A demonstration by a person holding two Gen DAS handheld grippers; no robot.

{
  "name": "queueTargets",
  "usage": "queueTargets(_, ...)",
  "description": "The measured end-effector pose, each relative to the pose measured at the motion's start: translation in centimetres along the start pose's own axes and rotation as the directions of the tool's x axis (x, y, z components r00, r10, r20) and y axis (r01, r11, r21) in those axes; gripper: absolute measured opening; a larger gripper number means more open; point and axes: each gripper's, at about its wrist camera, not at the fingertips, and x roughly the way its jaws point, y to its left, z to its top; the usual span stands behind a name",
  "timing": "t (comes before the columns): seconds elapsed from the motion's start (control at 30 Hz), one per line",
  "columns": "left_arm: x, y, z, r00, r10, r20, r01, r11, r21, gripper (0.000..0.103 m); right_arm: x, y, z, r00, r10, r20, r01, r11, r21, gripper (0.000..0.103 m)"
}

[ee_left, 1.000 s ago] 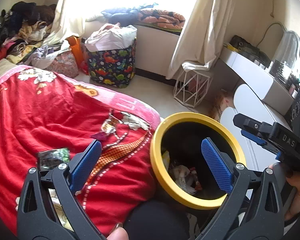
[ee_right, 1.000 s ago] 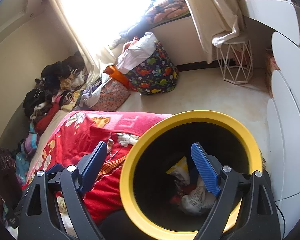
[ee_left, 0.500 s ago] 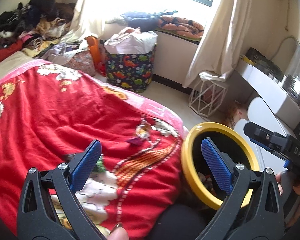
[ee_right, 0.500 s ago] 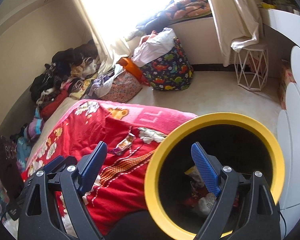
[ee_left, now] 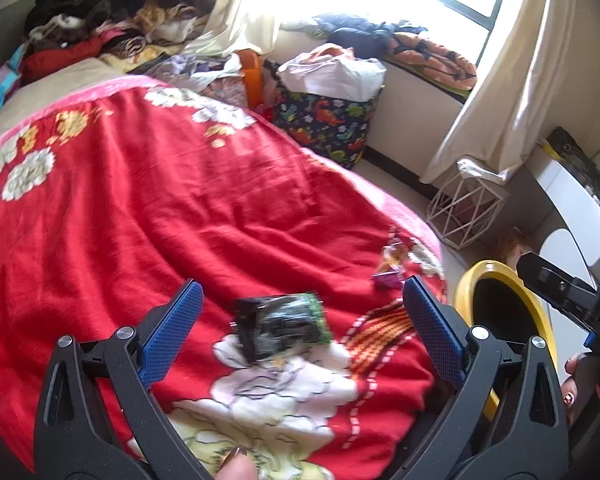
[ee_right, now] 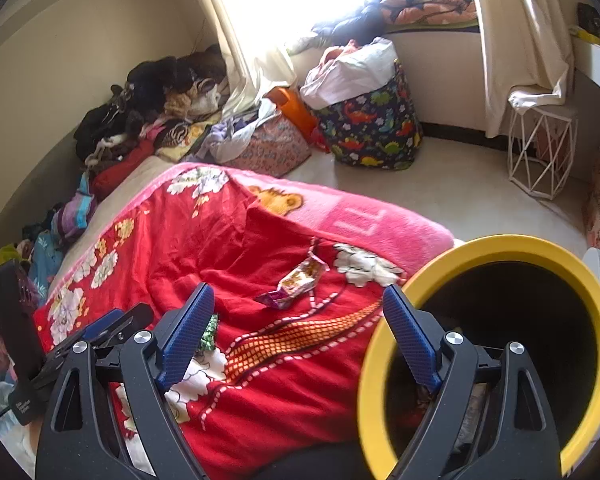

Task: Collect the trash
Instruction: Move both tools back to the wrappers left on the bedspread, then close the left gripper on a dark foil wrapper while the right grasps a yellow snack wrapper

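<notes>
A bed fills most of both views, covered by a red blanket [ee_left: 148,216] printed with white and yellow flowers and edged in pink. Two pieces of trash lie on it. A dark crumpled wrapper [ee_left: 280,326] with a green edge sits on a white flower print, between the blue pads of the left hand-held gripper [ee_left: 298,332], which hangs over it spread wide and grasping nothing; whether the pads touch the blanket cannot be told. Farther toward the foot of the bed lies a small orange and purple candy wrapper [ee_right: 296,284], well apart from the dark one.

The right hand-held gripper [ee_right: 298,336] is also released and empty, its left pad above the blanket and its right pad in front of the rim of a yellow-rimmed bin [ee_right: 500,244]. The bin stands just beside the bed's corner, black inside, with some crumpled trash showing dimly at the bottom.

Beyond the bed, a pale floor [ee_right: 452,188] runs to a bright window with cream curtains [ee_left: 512,80]. Under the window sill stands a dinosaur-print bag [ee_right: 374,132] stuffed with white and pink fabric, and folded bedding lies on the sill. A white wire stool [ee_right: 540,148] stands near the curtain. A heap of clothes [ee_right: 152,104] is piled at the head of the bed against the wall. White rounded furniture shows at the right edge.
</notes>
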Motion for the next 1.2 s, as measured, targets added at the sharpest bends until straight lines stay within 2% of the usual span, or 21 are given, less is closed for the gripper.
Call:
queueTargets(0.23,1.5,2.0,-0.8,0.999,0.003,-0.049,-0.005,0.999,-0.035,0.091,4.2,1.4,0.5,0.998,-0.012,-0.057,0.011,1.0,-0.023,0.083)
queueTargets(0.57,3.6,3.4,-2.0,0.992,-0.019,-0.126,0.009,0.997,-0.077,0.065,10.0,1.9,0.4,0.987,-0.05,-0.15,0.042,0.998,-0.056,0.082)
queueTargets(0.73,4.2,3.5,-2.5,0.989,-0.026,-0.146,0.014,0.997,-0.082,0.061,12.7,1.4,0.1,0.978,-0.044,-0.206,0.041,0.999,-0.021,0.078)
queueTargets(0.8,4.3,3.4,-2.5,0.988,-0.03,-0.149,0.018,0.997,-0.079,0.057,13.5,1.2,0.0,0.974,-0.043,-0.223,0.044,0.999,-0.003,0.077)
queueTargets(0.9,4.4,3.2,-2.7,0.987,-0.035,-0.155,0.024,0.997,-0.073,0.054,14.7,0.8,-0.2,0.965,-0.039,-0.258,0.045,0.999,0.016,0.064)
queueTargets(0.97,4.6,3.0,-2.7,0.986,-0.039,-0.16,0.028,0.997,-0.071,0.051,14.8,0.8,-0.3,0.963,-0.029,-0.268,0.032,0.999,0.007,0.04)
queueTargets(1.0,4.6,3.0,-2.7,0.986,-0.042,-0.162,0.031,0.997,-0.069,0.05,14.8,0.9,-0.4,0.963,-0.022,-0.27,0.023,1.0,0.0,0.032)
queueTargets(1.03,4.7,2.9,-2.7,0.986,-0.043,-0.163,0.032,0.997,-0.069,0.048,14.7,0.9,-0.4,0.962,-0.015,-0.273,0.014,1.0,-0.006,0.021)
queueTargets(1.2,4.7,2.5,-2.7,0.984,-0.058,-0.17,0.047,0.996,-0.071,0.038,13.1,1.2,-0.9,0.968,0.022,-0.249,-0.028,0.999,-0.022,0.019)
